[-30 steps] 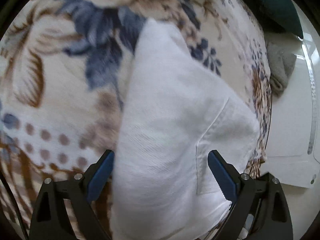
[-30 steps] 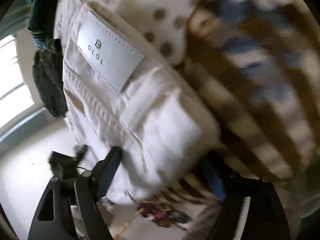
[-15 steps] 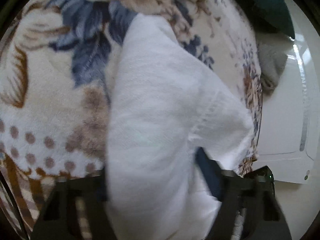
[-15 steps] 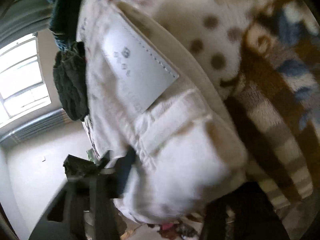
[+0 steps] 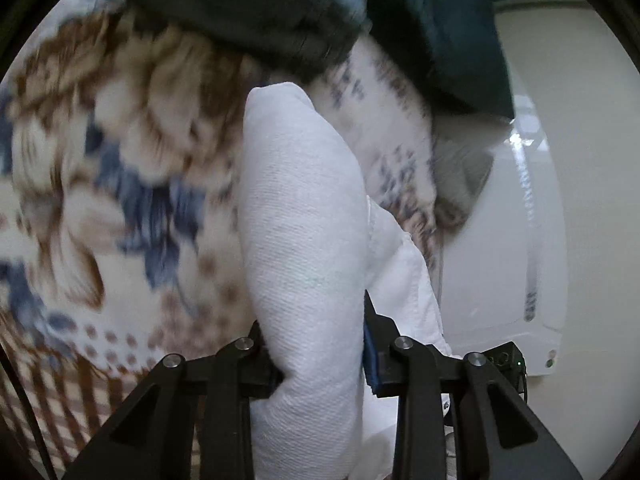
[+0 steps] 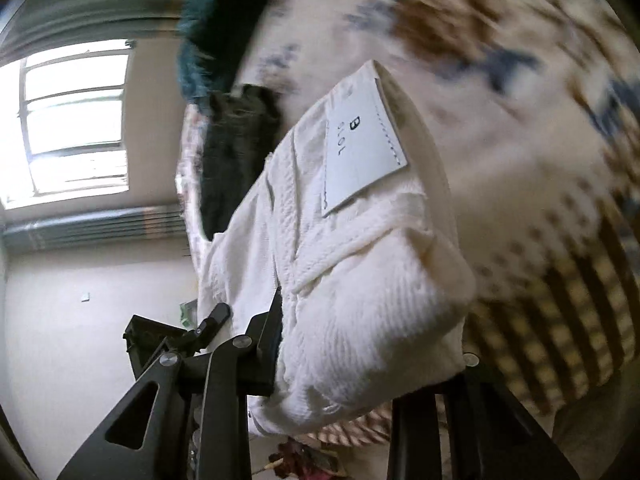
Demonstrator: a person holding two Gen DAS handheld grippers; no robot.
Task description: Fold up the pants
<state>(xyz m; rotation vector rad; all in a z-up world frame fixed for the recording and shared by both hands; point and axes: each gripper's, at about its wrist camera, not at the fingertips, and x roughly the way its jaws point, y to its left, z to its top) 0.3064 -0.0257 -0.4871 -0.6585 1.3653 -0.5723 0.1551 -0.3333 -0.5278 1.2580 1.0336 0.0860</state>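
So both grippers have a bunch of the white pants [image 5: 304, 216] pinched up off the floral blanket [image 5: 120, 200]. The left gripper [image 5: 320, 344] has a thick roll of fabric squeezed between its pads and the jaws are closing down on it, and the right gripper [image 6: 372, 344] is doing the same at the waistband end, right below the leather brand patch [image 6: 360, 160], jaws closing with a fat wad between them. My worry here: both bites look bulky, several layers bunched together, so one layer could slide out and the fold goes lopsided. The right one especially, since its far-side finger is hidden under the cloth and I can't tell how deep the grab is. Also the pants hang right at the edge of the bed on the left gripper's right side, so a slip there probably drops that end toward the floor [image 5: 540, 240]. And there's a pile of dark green clothing [image 5: 280, 12] at the far end of the blanket, so carrying the fold too far could land it on that.
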